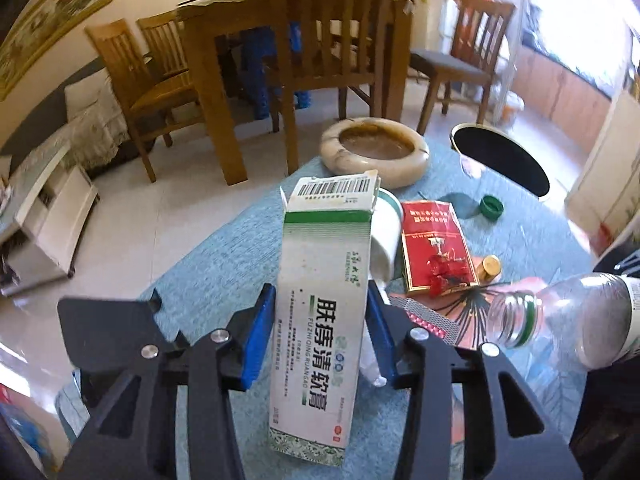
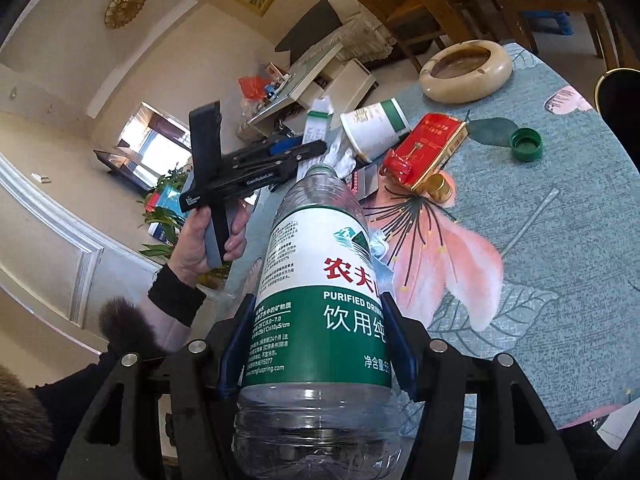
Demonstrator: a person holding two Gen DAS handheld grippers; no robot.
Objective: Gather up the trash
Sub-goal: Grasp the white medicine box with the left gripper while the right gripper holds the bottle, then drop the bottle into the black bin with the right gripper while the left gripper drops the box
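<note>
Left hand-held gripper clamps the box; right hand-held gripper grips the bottle. Both off the desk. Next, the bin.

A: What sits at the table's far edge?
B: A round stone ashtray, brown inside, on the blue flowered tablecloth.
A: And beyond the table?
B: A wooden dining table with chairs, and a framed picture on the wall.
</note>
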